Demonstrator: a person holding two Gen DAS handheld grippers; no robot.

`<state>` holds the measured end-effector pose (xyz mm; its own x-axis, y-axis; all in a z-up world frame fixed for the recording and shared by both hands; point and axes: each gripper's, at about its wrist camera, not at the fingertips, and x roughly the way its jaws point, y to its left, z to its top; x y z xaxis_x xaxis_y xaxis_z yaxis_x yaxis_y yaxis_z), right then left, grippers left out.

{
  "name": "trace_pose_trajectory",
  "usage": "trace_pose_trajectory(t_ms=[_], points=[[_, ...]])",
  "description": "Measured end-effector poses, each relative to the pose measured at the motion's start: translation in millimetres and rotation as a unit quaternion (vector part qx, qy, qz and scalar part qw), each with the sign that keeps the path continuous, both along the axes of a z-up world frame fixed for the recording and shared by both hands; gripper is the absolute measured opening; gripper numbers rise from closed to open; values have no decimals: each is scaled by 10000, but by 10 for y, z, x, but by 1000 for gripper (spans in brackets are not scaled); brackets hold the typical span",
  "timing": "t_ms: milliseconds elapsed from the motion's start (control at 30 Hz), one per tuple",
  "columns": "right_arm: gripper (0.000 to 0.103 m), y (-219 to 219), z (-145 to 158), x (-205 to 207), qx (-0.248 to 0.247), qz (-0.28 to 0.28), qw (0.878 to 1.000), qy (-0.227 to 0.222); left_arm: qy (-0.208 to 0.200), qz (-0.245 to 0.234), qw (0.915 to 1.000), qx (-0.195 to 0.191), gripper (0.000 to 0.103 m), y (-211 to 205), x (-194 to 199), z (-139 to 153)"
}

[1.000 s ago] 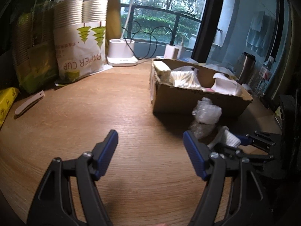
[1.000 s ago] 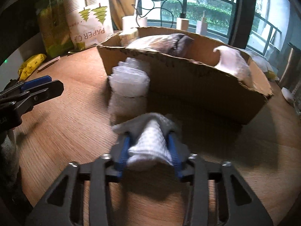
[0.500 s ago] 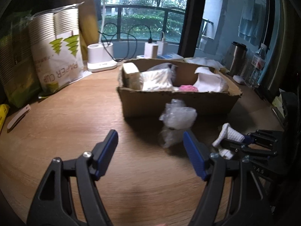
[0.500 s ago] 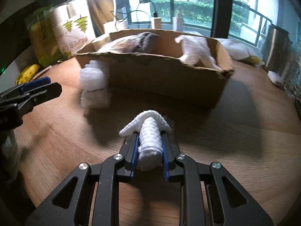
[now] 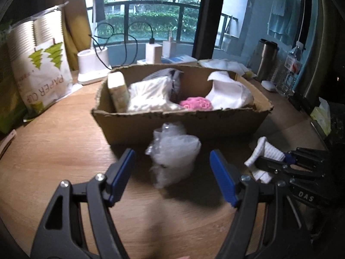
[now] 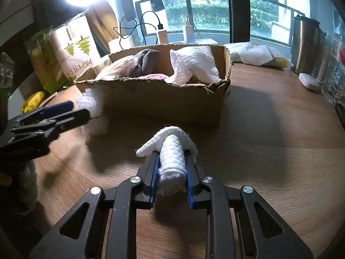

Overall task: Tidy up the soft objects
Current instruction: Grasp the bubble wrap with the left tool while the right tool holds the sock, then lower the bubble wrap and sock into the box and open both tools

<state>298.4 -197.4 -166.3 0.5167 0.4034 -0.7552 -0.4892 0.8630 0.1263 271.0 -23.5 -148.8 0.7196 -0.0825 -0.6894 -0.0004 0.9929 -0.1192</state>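
Observation:
A cardboard box [image 5: 183, 125] on the wooden table holds soft things: a white cloth [image 5: 228, 92], a pink knit piece [image 5: 196, 103], a white bag and a sponge. A crumpled clear plastic wad [image 5: 174, 153] stands in front of the box. My left gripper [image 5: 172, 168] is open, its blue pads on either side of the wad, apart from it. My right gripper [image 6: 171, 161] is shut on a rolled white towel [image 6: 172, 149], held above the table short of the box [image 6: 155, 101]. The left gripper [image 6: 64, 112] shows at the left of the right wrist view.
A paper cup pack [image 5: 38, 73] and a green bag stand at the back left. A lamp base [image 5: 92, 67], chargers, a steel mug [image 5: 266, 58] and a water bottle [image 5: 290, 69] line the window side. A white cloth pack [image 6: 254, 56] lies behind the box.
My left gripper has swung right and forward, so the plastic wad now sits between its open fingers. My right gripper has shut tighter on the towel and lifted it, shifting right.

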Motion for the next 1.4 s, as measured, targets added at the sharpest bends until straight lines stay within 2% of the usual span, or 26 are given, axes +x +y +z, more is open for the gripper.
trace_pose_trajectory(t_ms=[200,333,367,400,500,567,900,1400], points=[[23,13,4,38,153,97,9998,62,293,89,9995,34,73,-34,196,-155],[23,-8,-9,64,291,133,9993,173,322,40,9995,21,72,-63,234,-209],[23,-12,-14,64,305,139,9993,189,312,28,9995,18,70,-74,239,-213],[23,-12,-14,66,318,143,9992,203,303,11,9995,16,60,-85,243,-214],[23,-17,-13,61,336,147,9991,203,316,-42,9995,49,47,-118,249,-211],[23,-18,-5,49,324,135,9992,174,289,-68,9996,40,45,-122,242,-187],[23,30,29,-69,213,140,9997,43,-42,-115,9999,-28,40,-43,-4,28],[23,199,312,-347,105,241,9992,-309,-365,9,9990,-259,40,243,-419,253]])
